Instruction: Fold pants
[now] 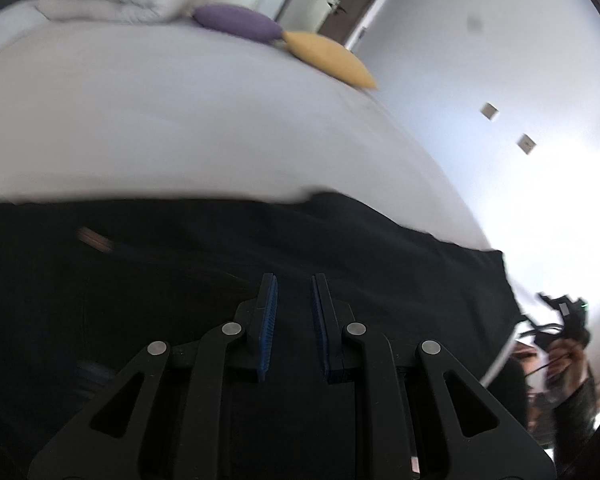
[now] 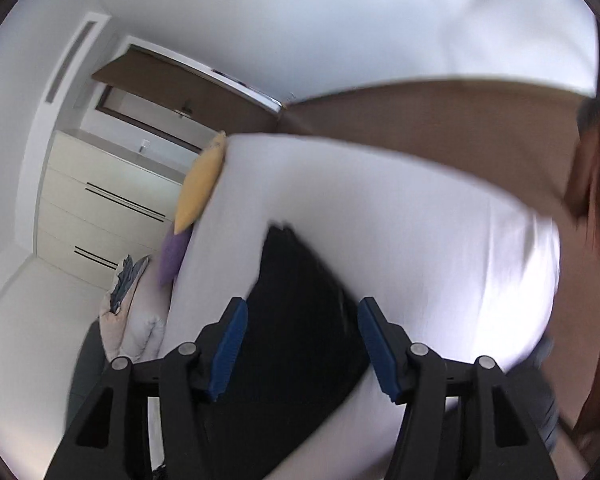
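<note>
Pants (image 1: 220, 280) are lying dark on the white bed (image 1: 180, 120), both the left hand-held gripper (image 1: 294, 296) and the right hand-held gripper (image 2: 300, 340) being held apart above them, so matching edges should be pinched.

Left wrist view: low and close above the black pants (image 1: 236, 264), facing along the bed (image 1: 172, 120) toward the yellow cushion (image 1: 332, 60).
Right wrist view: higher, rolled sideways, facing the drawer unit (image 2: 100, 208).
Shared: bed, pants (image 2: 300, 312), yellow cushion (image 2: 202, 180), purple cushion (image 2: 174, 256).
</note>
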### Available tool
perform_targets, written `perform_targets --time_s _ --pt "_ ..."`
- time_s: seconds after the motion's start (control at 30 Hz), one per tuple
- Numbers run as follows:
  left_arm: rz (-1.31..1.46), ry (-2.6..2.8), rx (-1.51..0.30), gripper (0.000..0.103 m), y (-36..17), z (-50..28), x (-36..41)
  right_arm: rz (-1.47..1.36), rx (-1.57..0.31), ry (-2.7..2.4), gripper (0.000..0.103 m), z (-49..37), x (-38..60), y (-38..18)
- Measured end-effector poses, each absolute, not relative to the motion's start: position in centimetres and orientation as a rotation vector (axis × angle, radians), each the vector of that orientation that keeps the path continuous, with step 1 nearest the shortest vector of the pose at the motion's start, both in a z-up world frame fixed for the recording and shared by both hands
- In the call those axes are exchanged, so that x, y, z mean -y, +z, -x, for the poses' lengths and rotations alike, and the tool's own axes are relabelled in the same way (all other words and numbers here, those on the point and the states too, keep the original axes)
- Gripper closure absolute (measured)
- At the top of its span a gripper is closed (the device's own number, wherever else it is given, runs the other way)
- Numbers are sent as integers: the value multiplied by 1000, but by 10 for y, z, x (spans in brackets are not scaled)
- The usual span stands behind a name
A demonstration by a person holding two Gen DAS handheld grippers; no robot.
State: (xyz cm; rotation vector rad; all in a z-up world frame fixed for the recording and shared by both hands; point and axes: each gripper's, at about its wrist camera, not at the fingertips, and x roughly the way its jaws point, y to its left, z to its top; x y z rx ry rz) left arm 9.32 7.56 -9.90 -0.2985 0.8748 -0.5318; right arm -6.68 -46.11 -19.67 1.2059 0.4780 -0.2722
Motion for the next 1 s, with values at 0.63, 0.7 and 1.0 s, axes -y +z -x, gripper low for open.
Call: perform_targets --time_s 0.63,0.7,1.0 --pt "313 -652 -1036 87 -166 -91 1 -1458 -376 -145 67 49 451 -254" --pt "333 -659 -1041 87 -169 -90 -7 -1456 -373 -132 78 41 454 -255" --pt "345 -653 -1044 87 -160 -91 -19 -1321 -433 -180 93 29 449 -237"
